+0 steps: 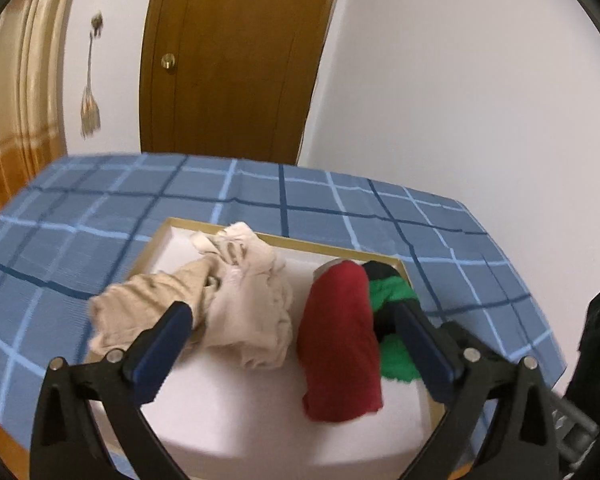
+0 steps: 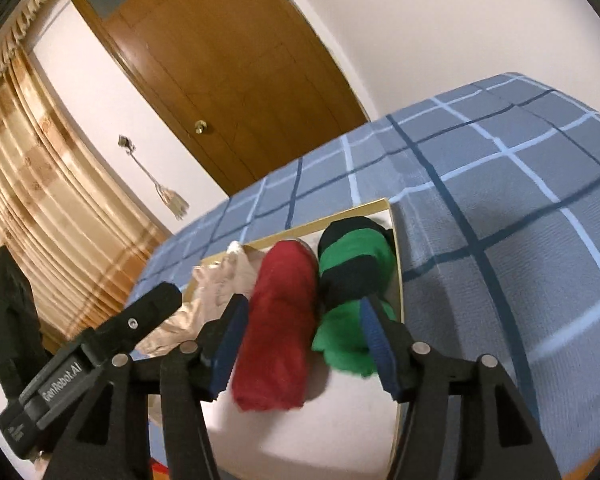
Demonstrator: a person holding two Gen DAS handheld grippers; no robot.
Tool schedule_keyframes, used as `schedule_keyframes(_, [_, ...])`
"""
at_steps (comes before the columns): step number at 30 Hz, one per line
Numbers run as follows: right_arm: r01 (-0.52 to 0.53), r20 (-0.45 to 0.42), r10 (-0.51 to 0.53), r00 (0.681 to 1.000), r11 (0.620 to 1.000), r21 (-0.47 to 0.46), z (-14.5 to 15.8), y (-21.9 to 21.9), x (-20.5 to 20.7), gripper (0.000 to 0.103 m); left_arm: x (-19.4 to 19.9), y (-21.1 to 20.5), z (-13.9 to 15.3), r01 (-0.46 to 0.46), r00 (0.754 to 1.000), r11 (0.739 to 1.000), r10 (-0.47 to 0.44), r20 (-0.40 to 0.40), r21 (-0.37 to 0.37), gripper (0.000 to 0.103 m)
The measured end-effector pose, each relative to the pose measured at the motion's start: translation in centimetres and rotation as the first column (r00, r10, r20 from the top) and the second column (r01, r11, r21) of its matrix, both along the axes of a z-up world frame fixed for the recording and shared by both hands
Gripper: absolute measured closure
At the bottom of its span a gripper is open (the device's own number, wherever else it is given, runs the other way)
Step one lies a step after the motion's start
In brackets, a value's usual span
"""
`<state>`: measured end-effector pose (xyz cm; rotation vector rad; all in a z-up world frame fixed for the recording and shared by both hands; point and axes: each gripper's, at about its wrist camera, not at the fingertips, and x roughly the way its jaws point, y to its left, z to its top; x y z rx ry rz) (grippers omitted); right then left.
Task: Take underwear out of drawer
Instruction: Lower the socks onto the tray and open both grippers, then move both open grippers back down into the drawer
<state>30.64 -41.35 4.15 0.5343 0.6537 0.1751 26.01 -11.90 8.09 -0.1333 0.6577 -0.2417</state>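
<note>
Both your grippers, L (image 1: 292,320) and R (image 2: 300,312), jaws spread, nothing pinched, above drawer (image 1: 220,420). Red roll (image 1: 340,340) centre; beige underwear (image 1: 252,304) on drawer's left, green-black pair (image 2: 352,280) right.

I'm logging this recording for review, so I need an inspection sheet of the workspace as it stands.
Surface: blue plaid bedcover, with a shallow white drawer tray lying on it.
Job's things: a red roll and a green-and-black bundle side by side in the tray; beige garments loose, one draped over the tray's left edge.
Clutter: nothing seen.
Grippers: left gripper open wide, nothing between its fingers; right gripper open, fingers either side of the red roll and green bundle, no pressing seen.
Cables: nothing seen.
Surroundings: wooden door, white wall, striped curtain with a tassel tie-back.
</note>
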Motion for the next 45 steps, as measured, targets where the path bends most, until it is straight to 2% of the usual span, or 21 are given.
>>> schedule_keyframes(5, [0.016, 0.053, -0.018, 0.998, 0.999, 0.030, 0.4, 0.6, -4.4, 0.042, -3.5, 0.8, -0.5, 0.019, 1.000, 0.998, -0.020, 0.015, 0.056, 0.001])
schedule_keyframes(15, [-0.018, 0.049, 0.014, 0.999, 0.997, 0.076, -1.5, 2.7, -10.4, 0.042, -8.6, 2.3, -3.2, 0.047, 0.999, 0.992, -0.045, -0.017, 0.119, 0.001])
schedule_keyframes(24, [-0.025, 0.042, 0.025, 0.999, 1.000, -0.003, -3.0, 4.8, -14.3, 0.042, -12.2, 3.8, -5.4, 0.048, 0.999, 0.984, -0.044, -0.025, 0.171, 0.001])
schedule_keyframes(34, [-0.057, 0.051, 0.061, 0.997, 0.996, -0.071, -4.6, 7.1, -18.7, 0.042, -15.6, 5.2, -8.0, 0.050, 0.998, 0.980, -0.044, -0.038, 0.194, 0.001])
schedule_keyframes(40, [-0.060, 0.030, 0.062, 0.998, 0.996, -0.062, -6.2, 7.4, -20.3, 0.042, -16.9, 5.8, -9.9, 0.057, 0.996, 0.983, -0.044, -0.081, 0.176, 0.001])
schedule_keyframes(45, [-0.052, 0.015, 0.053, 0.998, 0.997, -0.064, -7.3, 7.2, -21.5, 0.042, -17.8, 6.0, -11.0, 0.063, 0.995, 0.979, -0.046, -0.091, 0.193, 0.001])
